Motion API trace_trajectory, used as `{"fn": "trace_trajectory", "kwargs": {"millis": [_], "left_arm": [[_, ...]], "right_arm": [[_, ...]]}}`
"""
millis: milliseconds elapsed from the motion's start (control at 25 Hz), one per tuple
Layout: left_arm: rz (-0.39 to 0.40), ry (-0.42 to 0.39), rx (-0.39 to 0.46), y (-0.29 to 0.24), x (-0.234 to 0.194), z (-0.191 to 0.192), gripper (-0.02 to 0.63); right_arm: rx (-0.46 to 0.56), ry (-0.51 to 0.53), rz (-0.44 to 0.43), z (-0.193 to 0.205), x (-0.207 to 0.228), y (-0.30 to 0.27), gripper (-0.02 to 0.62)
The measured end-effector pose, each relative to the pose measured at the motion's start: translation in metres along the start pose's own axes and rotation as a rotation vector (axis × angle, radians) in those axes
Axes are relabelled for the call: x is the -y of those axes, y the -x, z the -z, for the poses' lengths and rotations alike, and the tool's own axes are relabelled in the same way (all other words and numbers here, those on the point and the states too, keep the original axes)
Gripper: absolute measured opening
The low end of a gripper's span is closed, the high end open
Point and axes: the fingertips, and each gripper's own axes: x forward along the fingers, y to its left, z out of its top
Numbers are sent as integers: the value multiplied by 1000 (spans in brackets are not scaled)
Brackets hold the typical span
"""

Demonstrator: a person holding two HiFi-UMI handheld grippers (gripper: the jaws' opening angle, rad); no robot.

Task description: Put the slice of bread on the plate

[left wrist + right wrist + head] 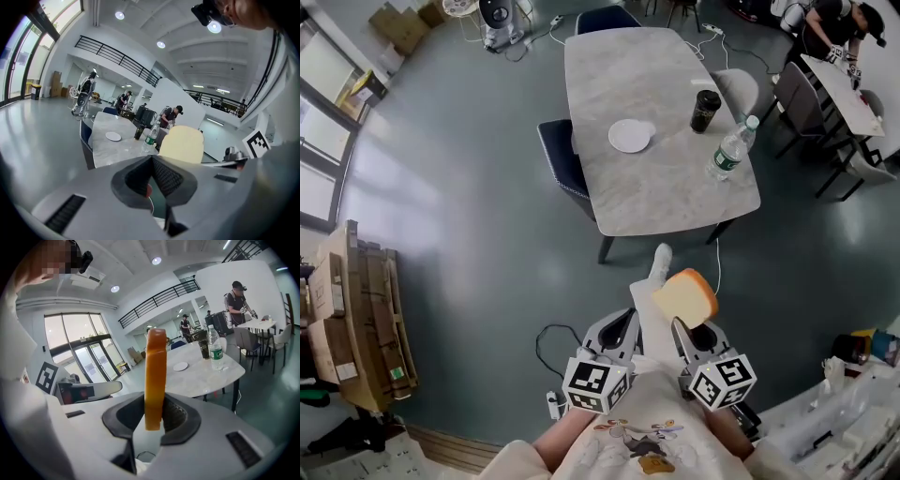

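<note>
My right gripper (154, 416) is shut on a slice of bread (155, 371), which stands on edge with its orange crust toward the camera. In the head view the bread (685, 297) sticks up from the right gripper (682, 328), over the floor short of the table. The left gripper (623, 323) is beside it, and in its own view the left gripper (152, 176) is shut with nothing in it; the bread (182, 144) shows to its right. A white plate (629, 137) (180, 366) (113, 136) lies on the marble table (666, 187), far ahead of both grippers.
A black cup (705, 111) and a water bottle (730, 150) stand on the table right of the plate. A dark blue chair (558, 155) sits at its left side, a grey one (736, 89) at its right. Cardboard boxes (356, 309) line the left. A person (839, 28) works at another table.
</note>
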Motion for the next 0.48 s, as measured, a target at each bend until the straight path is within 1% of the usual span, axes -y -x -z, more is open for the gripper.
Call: {"fn": "trace_trajectory", "kwargs": {"millis": [160, 320, 400, 480], "left_arm": [[-22, 3, -11, -35, -24, -18, 9], [-56, -25, -25, -77, -36, -48, 9], [-78, -27, -8, -96, -42, -73, 9], [-110, -54, 5, -118, -55, -99, 9]], "right_arm": [[-9, -7, -16, -22, 17, -40, 95], [-26, -26, -37, -56, 47, -72, 95], [-16, -19, -61, -84, 59, -88, 95], [5, 21, -86, -117, 65, -110, 95]]}}
